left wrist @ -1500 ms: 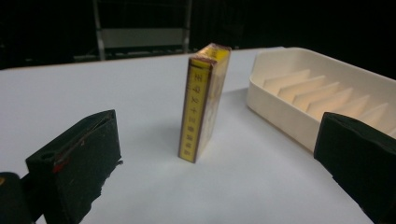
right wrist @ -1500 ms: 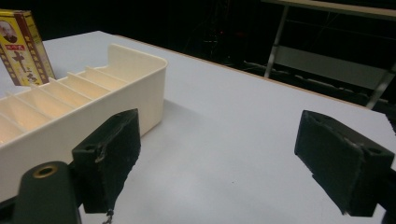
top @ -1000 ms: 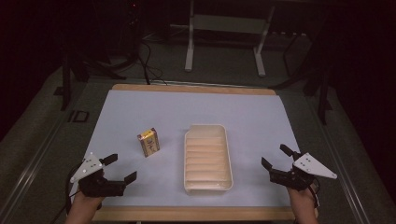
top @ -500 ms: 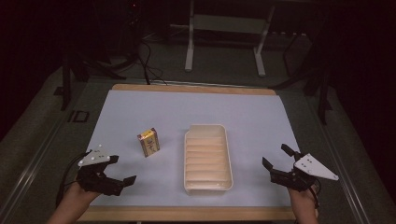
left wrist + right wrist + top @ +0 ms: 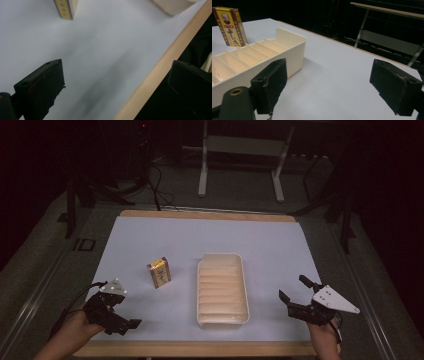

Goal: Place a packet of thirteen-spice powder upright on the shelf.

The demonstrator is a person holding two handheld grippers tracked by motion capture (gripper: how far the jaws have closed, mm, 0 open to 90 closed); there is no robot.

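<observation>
A small yellow box with red print stands upright on the pale blue table top, left of a cream tray divided by ribs into several slots. The box rises behind the tray in the right gripper view, and its lower end shows in the left gripper view. My left gripper is open at the front left corner, tilted over the wooden front edge. My right gripper is open at the front right, beside the tray, with nothing between its jaws.
The table has a wooden rim along its front and back. Beyond it are a dark floor, cables and a metal stand. A rail runs along the table's left side.
My left gripper has swung down and to the right toward the front edge, turning its jaws along the table rim. The right gripper has hardly moved. Box and tray are unmoved.
</observation>
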